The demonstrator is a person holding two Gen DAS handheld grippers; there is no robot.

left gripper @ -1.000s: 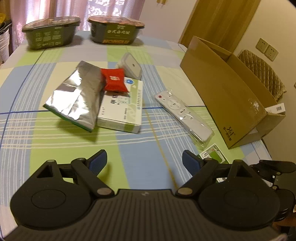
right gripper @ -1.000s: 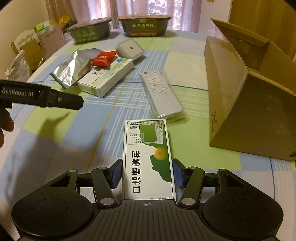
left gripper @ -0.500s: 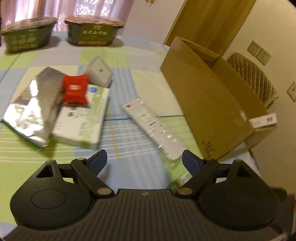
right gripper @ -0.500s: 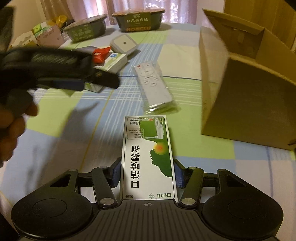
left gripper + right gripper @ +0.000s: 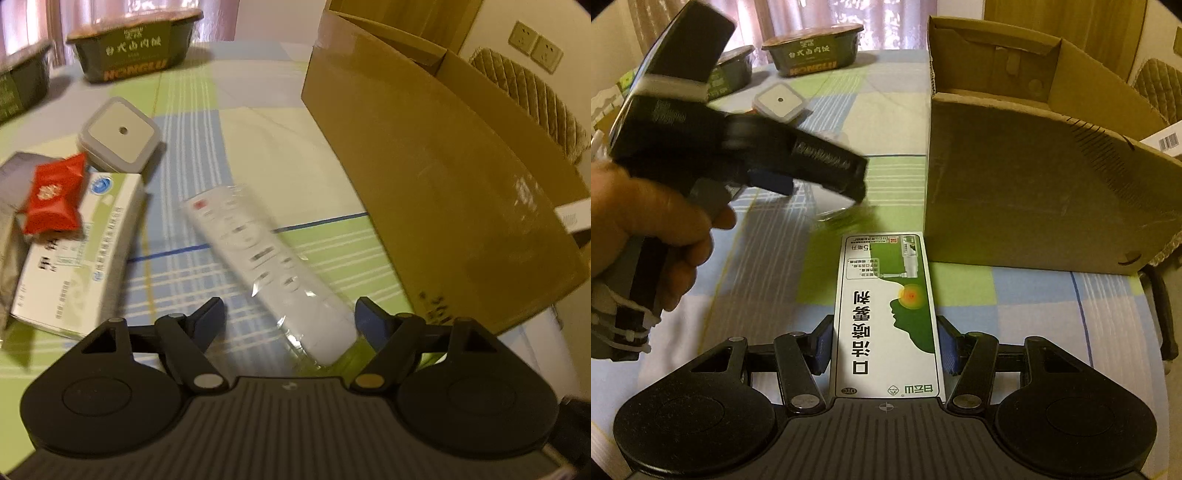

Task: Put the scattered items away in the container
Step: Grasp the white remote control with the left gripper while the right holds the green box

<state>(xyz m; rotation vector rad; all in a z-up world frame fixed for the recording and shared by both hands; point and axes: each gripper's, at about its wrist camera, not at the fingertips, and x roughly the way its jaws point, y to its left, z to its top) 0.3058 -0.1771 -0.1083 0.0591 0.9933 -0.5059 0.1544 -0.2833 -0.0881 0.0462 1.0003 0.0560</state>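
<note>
Cardboard box (image 5: 1034, 184) is the container: standing on the checked tablecloth (image 5: 258, 125) at the right side, open on top, nothing visible inside from the right wrist view. Stiff walls, a flap standing up at the back; items probably have to go in over the near wall.

Medicine box, white and green (image 5: 74, 254), lies flat to the left with a red sachet (image 5: 51, 199) on top and a silver foil pouch (image 5: 9, 236) touching it on the left. Looks light and rigid; best taken across its short width.

Remote control (image 5: 269, 266) is sealed in a clear plastic bag, lying diagonally near the carton. Left gripper (image 5: 290, 317) has its jaws spread wide around the near end, not touching as far as I can tell. Bag film is likely slippery, so pinch across the narrow body, not the loose plastic.

Throat spray carton (image 5: 886, 314) is clamped by its long sides in the right gripper (image 5: 885, 349), near end only, far end pointing at the cardboard box. Thin card, so it may crush if squeezed hard.

Square grey lidded container (image 5: 120, 134) sits further back.
</note>
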